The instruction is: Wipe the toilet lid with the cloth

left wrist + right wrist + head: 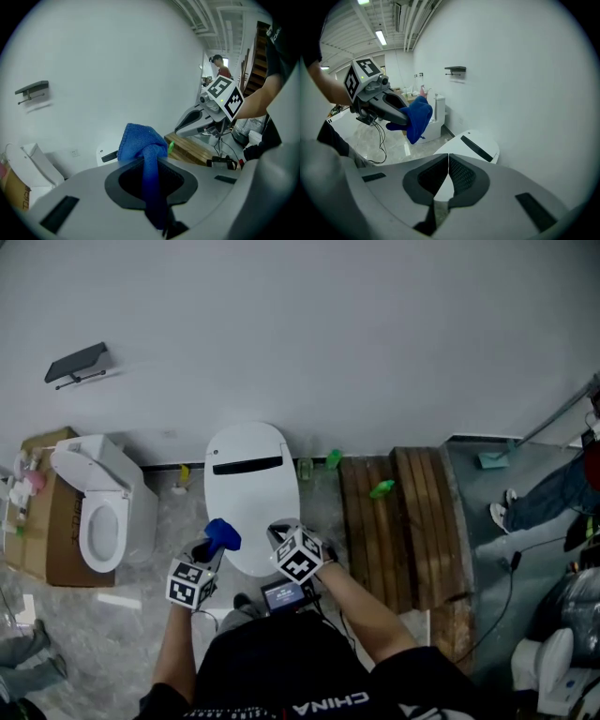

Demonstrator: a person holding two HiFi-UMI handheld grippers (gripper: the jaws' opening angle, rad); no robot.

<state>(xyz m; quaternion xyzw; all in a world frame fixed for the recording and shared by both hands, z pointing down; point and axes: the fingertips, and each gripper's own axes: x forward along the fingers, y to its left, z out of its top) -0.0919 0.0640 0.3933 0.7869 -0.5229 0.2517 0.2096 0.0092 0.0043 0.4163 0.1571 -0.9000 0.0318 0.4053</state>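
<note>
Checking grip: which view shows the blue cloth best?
The left gripper view: the blue cloth sits centre frame, clamped between the jaws. The right gripper view shows it side-on; the head view, a small bunch.

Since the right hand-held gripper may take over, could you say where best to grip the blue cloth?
Probably the blue cloth's bunched end, bulging past the shut left hand-held gripper, coming from the right: only that part is free.
</note>
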